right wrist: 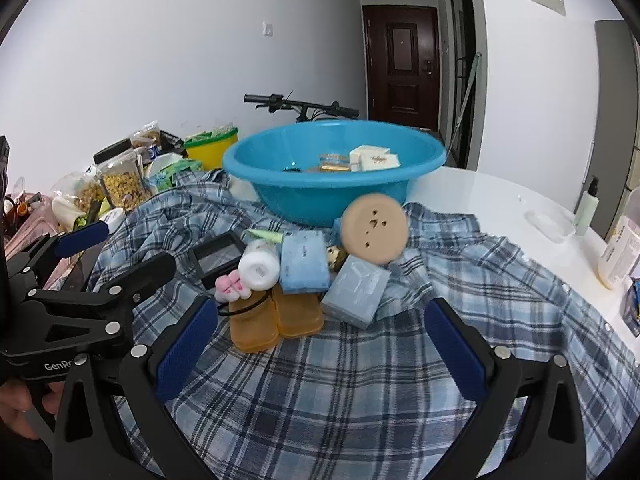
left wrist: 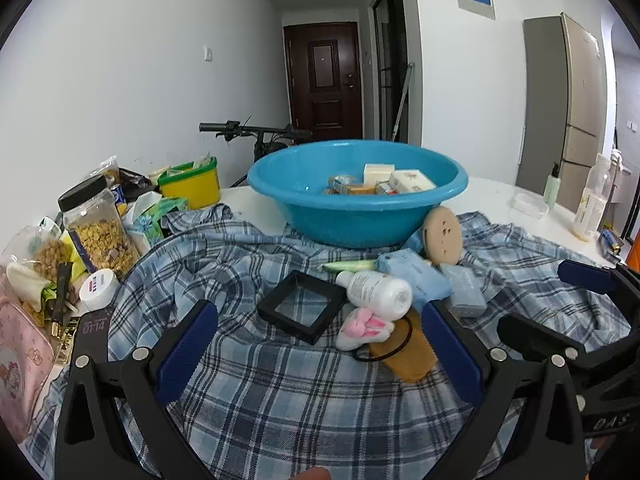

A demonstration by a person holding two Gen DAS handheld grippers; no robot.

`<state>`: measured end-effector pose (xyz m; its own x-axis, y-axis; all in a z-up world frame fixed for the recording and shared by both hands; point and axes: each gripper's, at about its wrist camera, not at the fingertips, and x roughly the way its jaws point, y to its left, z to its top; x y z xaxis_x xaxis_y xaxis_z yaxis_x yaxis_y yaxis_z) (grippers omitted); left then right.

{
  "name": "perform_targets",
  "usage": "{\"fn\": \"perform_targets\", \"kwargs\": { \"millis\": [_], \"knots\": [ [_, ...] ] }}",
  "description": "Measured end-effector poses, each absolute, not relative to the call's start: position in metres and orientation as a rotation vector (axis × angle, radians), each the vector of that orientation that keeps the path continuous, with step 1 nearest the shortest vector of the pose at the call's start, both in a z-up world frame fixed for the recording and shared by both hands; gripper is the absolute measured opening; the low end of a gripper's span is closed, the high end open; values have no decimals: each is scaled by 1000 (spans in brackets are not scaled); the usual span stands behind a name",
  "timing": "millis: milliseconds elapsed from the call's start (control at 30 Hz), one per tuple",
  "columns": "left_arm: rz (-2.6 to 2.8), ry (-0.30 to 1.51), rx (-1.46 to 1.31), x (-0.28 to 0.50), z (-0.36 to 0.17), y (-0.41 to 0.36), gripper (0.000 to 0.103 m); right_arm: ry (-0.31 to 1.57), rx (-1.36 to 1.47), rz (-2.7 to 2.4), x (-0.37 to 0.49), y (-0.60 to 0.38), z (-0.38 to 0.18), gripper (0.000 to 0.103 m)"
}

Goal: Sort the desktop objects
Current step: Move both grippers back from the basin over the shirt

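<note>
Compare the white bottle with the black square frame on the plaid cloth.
The white bottle is round and opaque, lying on its side; the black square frame is flat, angular, with a see-through middle. The bottle leans on neighbouring items; the frame lies alone. Both rest on the plaid cloth.

The white surface (right wrist: 496,196) carries a plaid shirt (right wrist: 320,380) spread over its middle. Directly on the bare top: a clear tray (right wrist: 550,222) at two o'clock, a green bottle (right wrist: 586,206) and a cream bottle (right wrist: 618,252) beyond it at three, and at ten o'clock a cereal jar (left wrist: 98,228), a yellow tub (left wrist: 192,182) and a pink pouch (left wrist: 20,364).
</note>
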<state>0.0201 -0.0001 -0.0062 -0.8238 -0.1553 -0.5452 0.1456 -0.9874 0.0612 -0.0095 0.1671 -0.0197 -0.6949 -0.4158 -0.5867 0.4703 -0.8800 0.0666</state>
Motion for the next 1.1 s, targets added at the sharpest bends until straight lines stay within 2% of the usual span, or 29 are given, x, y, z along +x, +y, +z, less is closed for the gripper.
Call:
{"fn": "perform_targets", "kwargs": {
  "millis": [467, 1100],
  "knots": [
    [-2846, -27, 868, 20, -13, 1, 103, 114, 870, -2506, -11, 166, -32, 103],
    [-2855, -29, 847, 29, -1, 7, 103, 117, 835, -2523, -1, 170, -18, 103]
  ]
}}
